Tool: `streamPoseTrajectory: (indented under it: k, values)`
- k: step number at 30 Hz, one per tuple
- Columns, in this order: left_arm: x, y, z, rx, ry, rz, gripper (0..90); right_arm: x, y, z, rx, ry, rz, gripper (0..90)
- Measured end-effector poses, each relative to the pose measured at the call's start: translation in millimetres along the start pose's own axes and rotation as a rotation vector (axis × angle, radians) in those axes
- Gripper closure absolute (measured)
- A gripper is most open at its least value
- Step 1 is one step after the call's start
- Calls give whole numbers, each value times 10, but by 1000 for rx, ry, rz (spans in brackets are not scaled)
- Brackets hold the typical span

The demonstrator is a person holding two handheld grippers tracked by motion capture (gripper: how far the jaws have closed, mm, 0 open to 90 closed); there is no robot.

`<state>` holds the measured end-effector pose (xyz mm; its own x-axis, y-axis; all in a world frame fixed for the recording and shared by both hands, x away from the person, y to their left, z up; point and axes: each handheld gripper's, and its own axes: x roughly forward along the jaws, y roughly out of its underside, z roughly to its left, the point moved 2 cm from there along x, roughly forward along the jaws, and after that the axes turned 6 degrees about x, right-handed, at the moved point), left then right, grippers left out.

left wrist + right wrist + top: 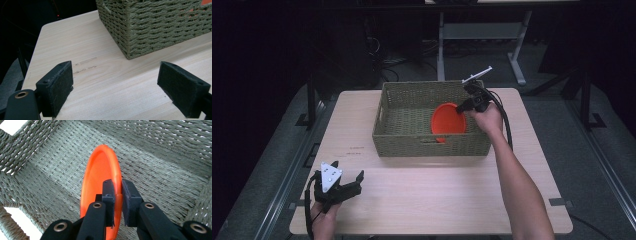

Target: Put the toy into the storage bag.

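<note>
One pale wooden tabletop (427, 200) carries everything in front of you. On its far half sits a rectangular basket of woven olive-green rope (412, 142), with a handle slot in its near wall. Inside the basket, toward its right end, a round orange plastic plate (448, 120) stands on edge, tilted. Your right tool (118, 195) reaches down into the basket, and its two black pads are clamped on that plate's rim. Your left tool (115, 87) rests low at the tabletop's near left corner, well apart from the basket, its pads spread wide with nothing between them.
</note>
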<state>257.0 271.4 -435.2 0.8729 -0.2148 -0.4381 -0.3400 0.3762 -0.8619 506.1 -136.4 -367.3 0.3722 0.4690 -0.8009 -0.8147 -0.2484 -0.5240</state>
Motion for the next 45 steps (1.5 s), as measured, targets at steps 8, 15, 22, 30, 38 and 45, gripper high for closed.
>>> streamPoseTrajectory:
  k: [8, 15, 22, 30, 38, 45]
  values:
    - [2, -1, 4, 5, 0, 7, 127, 39, 2, -14, 7, -11, 12, 809]
    - [4, -3, 0, 4, 1, 4, 127, 32, 25, -58, 22, -28, 17, 800]
    - [-2, 1, 0, 11, 3, 5, 127, 32, 34, -63, 13, -28, 33, 745]
    - [-16, 1, 5, 4, 1, 3, 127, 33, 48, -74, 14, -5, 61, 691]
    - [-4, 0, -6, 4, 3, 1, 127, -13, 69, -110, 17, 10, 56, 664]
    - [-5, -2, -11, 6, 4, 1, 127, -4, 118, -141, 17, 26, 63, 629]
